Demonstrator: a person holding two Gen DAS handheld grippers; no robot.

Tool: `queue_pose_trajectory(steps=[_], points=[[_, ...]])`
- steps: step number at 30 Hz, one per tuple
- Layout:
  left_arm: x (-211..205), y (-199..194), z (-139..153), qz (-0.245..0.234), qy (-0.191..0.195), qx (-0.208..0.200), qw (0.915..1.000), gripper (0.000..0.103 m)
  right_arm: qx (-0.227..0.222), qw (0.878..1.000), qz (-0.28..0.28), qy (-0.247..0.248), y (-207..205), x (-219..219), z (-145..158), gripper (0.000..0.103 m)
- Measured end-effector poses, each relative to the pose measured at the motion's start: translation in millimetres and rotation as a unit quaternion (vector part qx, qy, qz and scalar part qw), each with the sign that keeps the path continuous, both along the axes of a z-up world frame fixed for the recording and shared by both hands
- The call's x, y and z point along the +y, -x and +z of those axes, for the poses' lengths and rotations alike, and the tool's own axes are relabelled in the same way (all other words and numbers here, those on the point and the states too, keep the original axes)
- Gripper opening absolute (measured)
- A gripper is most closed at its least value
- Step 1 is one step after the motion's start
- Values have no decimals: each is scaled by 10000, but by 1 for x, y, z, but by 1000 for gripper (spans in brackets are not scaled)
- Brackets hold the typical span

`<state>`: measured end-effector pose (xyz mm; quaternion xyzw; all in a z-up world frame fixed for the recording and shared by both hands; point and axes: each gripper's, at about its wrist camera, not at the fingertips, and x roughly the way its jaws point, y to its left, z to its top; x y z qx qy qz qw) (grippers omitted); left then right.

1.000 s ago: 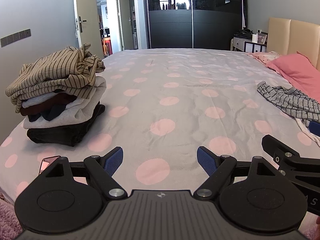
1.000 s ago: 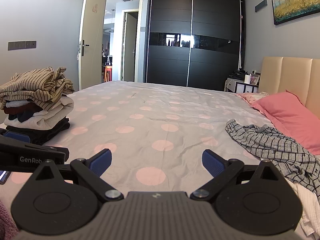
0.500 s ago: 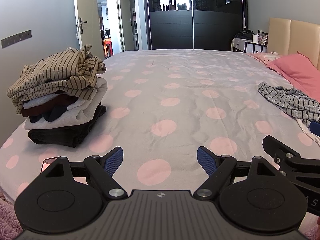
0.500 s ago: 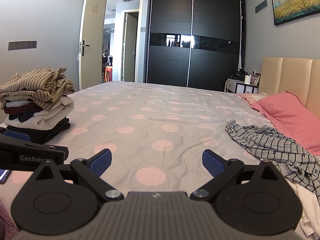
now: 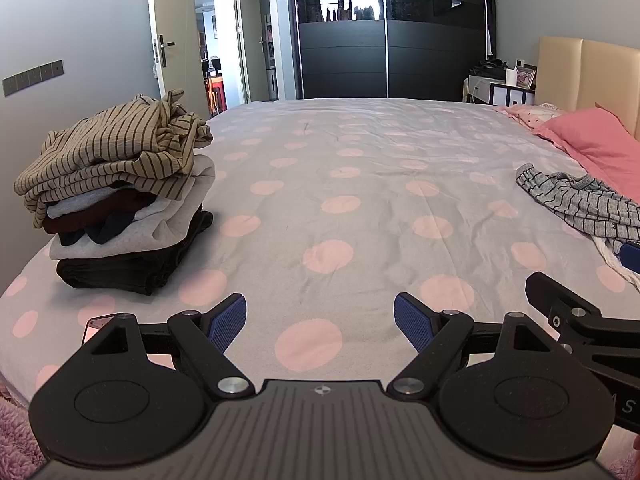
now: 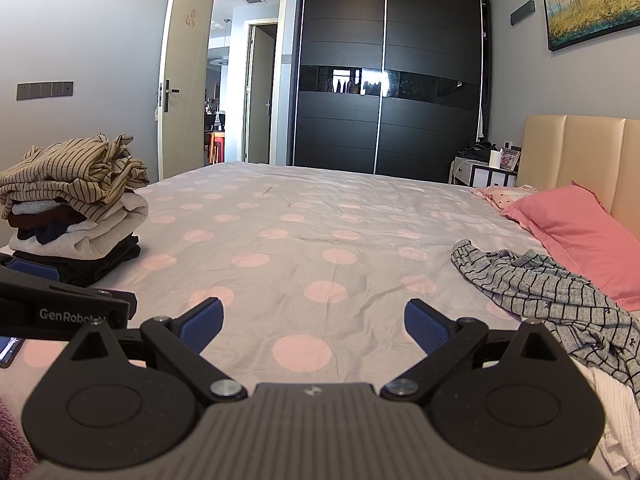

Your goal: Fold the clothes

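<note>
A stack of folded clothes (image 5: pixel 120 208) with a tan striped top on it sits at the bed's near left; it also shows in the right wrist view (image 6: pixel 72 208). A crumpled grey striped garment (image 6: pixel 560 296) lies at the right by the pink pillow, with a white cloth (image 6: pixel 616 408) under its near end; the garment also shows in the left wrist view (image 5: pixel 584 204). My left gripper (image 5: pixel 320 322) is open and empty over the bed's near edge. My right gripper (image 6: pixel 314 324) is open and empty beside it, to the right.
The bed (image 5: pixel 340 184) has a grey sheet with pink dots. A pink pillow (image 6: pixel 580 232) and beige headboard (image 6: pixel 580 152) are at the right. A phone (image 6: pixel 8 350) lies at the near left edge. A dark wardrobe (image 6: pixel 384 76) and open door (image 6: pixel 184 80) stand behind.
The left wrist view has tilted up slightly. Both grippers stay open and nothing on the bed has moved.
</note>
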<state>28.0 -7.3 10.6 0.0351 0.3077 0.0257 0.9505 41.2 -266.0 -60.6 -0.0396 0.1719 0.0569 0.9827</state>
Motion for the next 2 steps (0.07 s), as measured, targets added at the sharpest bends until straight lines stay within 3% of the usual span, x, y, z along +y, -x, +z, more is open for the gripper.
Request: queue_pose_trajectory(steps=[2], points=[[1,0,1,-2,11,-11,10000,81,2,10000,-2,6,-1,0,0,98]])
